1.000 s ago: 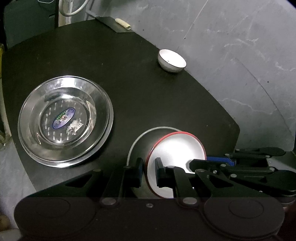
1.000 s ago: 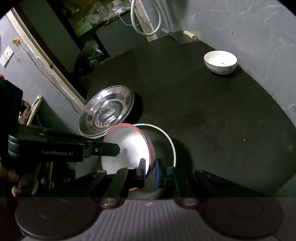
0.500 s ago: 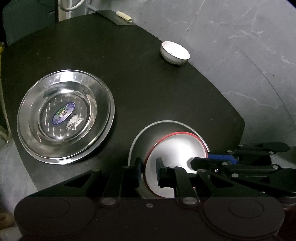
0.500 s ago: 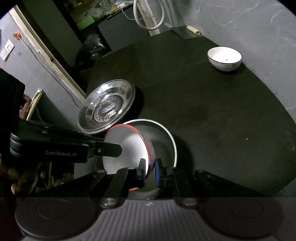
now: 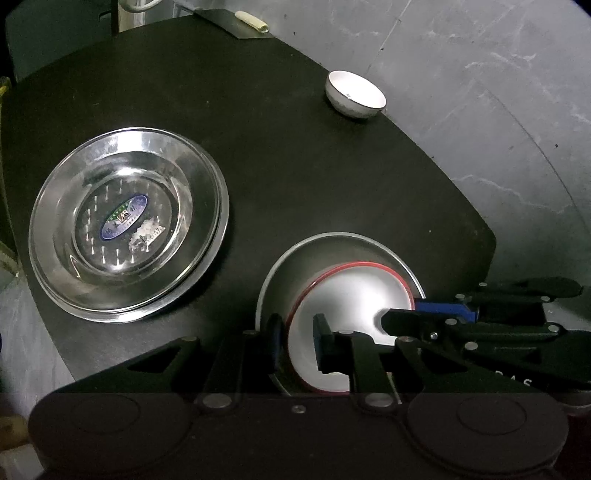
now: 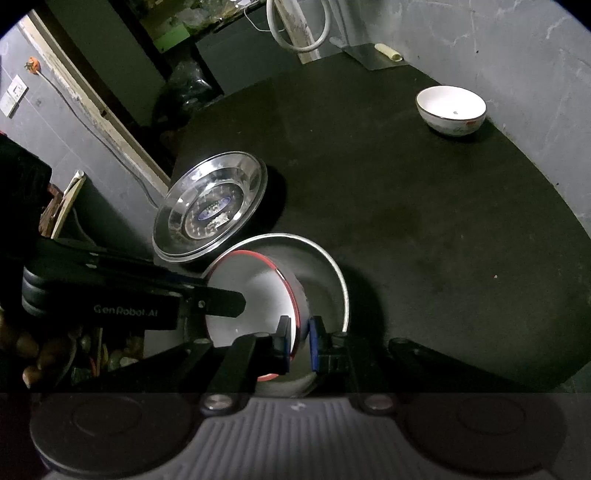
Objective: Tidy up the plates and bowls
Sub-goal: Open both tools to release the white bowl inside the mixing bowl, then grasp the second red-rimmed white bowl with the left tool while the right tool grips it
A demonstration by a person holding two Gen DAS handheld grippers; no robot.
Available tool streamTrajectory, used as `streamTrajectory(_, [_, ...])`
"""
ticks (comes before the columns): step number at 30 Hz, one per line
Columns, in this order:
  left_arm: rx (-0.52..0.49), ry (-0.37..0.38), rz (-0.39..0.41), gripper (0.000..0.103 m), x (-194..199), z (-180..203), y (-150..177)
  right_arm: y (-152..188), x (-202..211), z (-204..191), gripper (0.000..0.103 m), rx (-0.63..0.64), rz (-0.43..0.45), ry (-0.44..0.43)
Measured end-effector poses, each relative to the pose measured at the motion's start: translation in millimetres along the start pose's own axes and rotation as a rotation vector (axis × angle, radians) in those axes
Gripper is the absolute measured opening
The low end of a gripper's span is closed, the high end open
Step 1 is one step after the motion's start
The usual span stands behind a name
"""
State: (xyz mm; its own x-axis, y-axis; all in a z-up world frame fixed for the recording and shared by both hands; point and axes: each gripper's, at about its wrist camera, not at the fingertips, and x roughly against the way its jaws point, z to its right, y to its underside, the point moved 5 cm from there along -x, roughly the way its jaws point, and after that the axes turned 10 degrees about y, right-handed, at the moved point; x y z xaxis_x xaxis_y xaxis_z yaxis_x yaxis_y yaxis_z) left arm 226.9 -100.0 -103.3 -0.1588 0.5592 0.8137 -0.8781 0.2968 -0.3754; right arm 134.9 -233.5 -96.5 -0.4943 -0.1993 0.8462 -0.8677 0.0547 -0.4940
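A white bowl with a red rim (image 5: 354, 299) (image 6: 247, 288) sits inside a larger grey-rimmed bowl (image 5: 295, 254) (image 6: 328, 280) near the front edge of the black table. My left gripper (image 5: 298, 338) straddles the red rim on its left side, with a gap to the pads. My right gripper (image 6: 298, 341) is shut on the red rim at the opposite side; it also shows in the left wrist view (image 5: 424, 314). A stack of steel plates (image 5: 127, 221) (image 6: 210, 210) lies to the left. A small white bowl (image 5: 355, 94) (image 6: 450, 110) stands at the far right edge.
A grey wall (image 5: 480, 92) runs behind the table on the right. A metal sheet with a pale roll (image 6: 376, 55) lies at the far end. Cluttered shelves and a hose (image 6: 295, 33) stand beyond the table.
The red-rimmed bowl has been lowered from a tilt into the larger bowl and now sits deeper in it. My left gripper's jaws have spread a little.
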Motion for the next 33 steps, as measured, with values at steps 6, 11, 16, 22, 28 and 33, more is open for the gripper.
streamTrajectory(6, [0.003,-0.005,-0.001,0.021,0,0,-1,-2,-2,1,0.012,0.003,-0.004,-0.005])
streamTrajectory(11, [0.005,-0.005,-0.001,0.021,2,-1,-3,-5,-1,4,0.013,0.004,0.001,-0.004])
streamTrajectory(16, [0.001,-0.004,0.001,0.021,6,0,-7,-7,0,8,0.013,0.000,0.003,-0.005])
streamTrajectory(22, [-0.016,0.016,0.029,0.030,17,6,-19,-15,9,12,0.018,-0.009,0.035,-0.024])
streamTrajectory(28, [-0.037,0.017,0.069,0.040,22,13,-39,-25,17,22,0.019,-0.021,0.068,-0.025])
streamTrajectory(33, [-0.035,0.008,0.089,0.083,18,16,-55,-32,21,37,0.051,-0.047,0.098,-0.004])
